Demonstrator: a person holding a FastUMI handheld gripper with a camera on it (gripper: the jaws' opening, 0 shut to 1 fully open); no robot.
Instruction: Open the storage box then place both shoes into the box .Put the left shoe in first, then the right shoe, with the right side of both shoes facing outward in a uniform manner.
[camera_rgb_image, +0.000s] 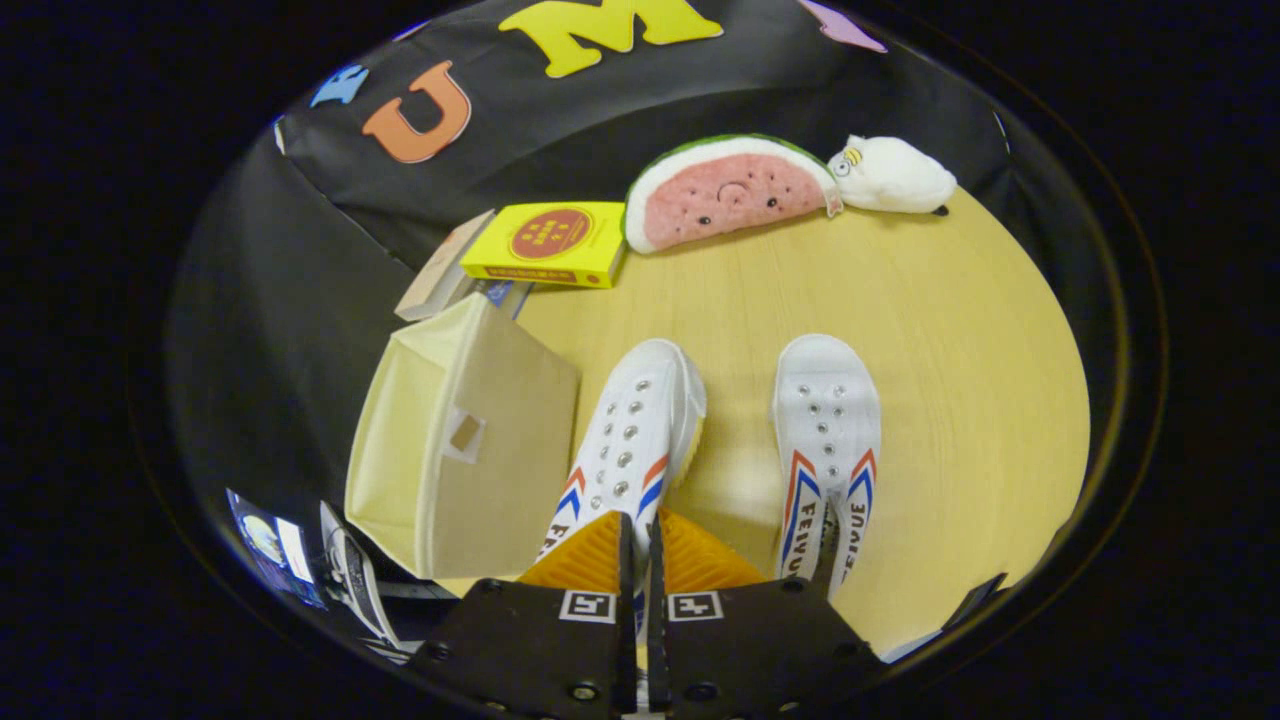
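Fingers (636, 560): nearly closed, gripping the left shoe's (625, 440) heel edge
Right shoe (828, 440): worktop (950, 330), 2 o'clock of fingers
Storage box (470, 440): tipped, 10 o'clock, beside left shoe

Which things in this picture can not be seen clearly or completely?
- Left shoe, gripper view: its heel end is covered by the gripper, whose fingers stand nearly together; whether they press on the shoe cannot be told.
- Right shoe: heel end cut off behind the gripper body.
- Storage box: its inside is not visible.
- Yellow book: cover print too small to read.
- Items beside the box: blurred, unidentifiable.
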